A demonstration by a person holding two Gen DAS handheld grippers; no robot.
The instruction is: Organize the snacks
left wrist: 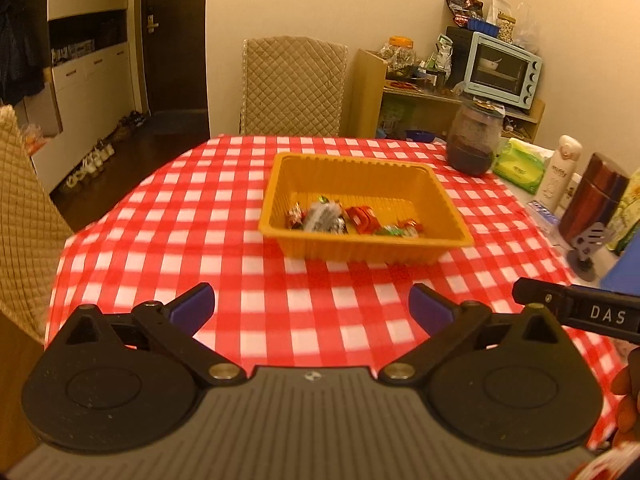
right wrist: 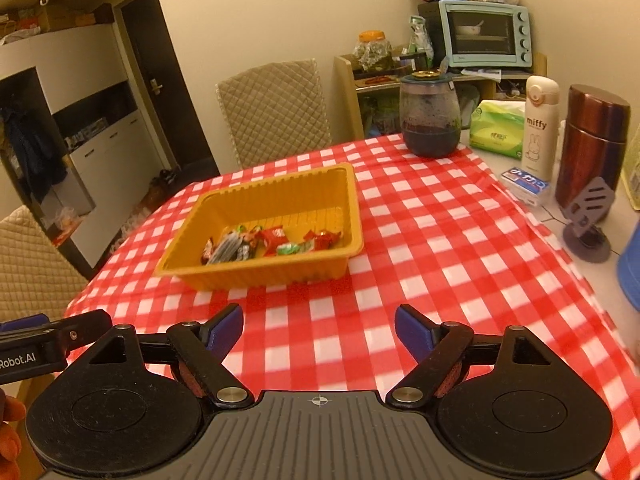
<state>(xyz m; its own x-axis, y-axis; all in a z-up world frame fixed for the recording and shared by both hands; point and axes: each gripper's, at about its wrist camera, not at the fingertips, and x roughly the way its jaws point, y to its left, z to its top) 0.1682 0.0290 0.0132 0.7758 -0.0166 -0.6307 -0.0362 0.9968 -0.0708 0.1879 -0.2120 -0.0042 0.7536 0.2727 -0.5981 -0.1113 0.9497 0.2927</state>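
An orange plastic tray (left wrist: 404, 168) (right wrist: 352, 200) sits on the red-and-white checked tablecloth. Several wrapped snacks (left wrist: 332, 218) (right wrist: 264, 242) lie along its near side. My left gripper (left wrist: 311, 304) hangs above the cloth in front of the tray, open wide, nothing between its blue pads. In its own view my right gripper (right wrist: 319, 330) also hovers short of the tray, open and empty. One finger of the right gripper (left wrist: 576, 308) reaches into the left wrist view at the right edge. A finger of the left gripper (right wrist: 56, 334) shows at the left edge of the right wrist view.
Along the table's right side stand a dark jar (right wrist: 431, 116), a green tissue pack (right wrist: 498, 130), a white flask (right wrist: 538, 120), a brown metal flask (right wrist: 592, 148) and a small grey stand (right wrist: 588, 224). A quilted chair (left wrist: 294, 84) is behind the table, another (left wrist: 24, 216) at left.
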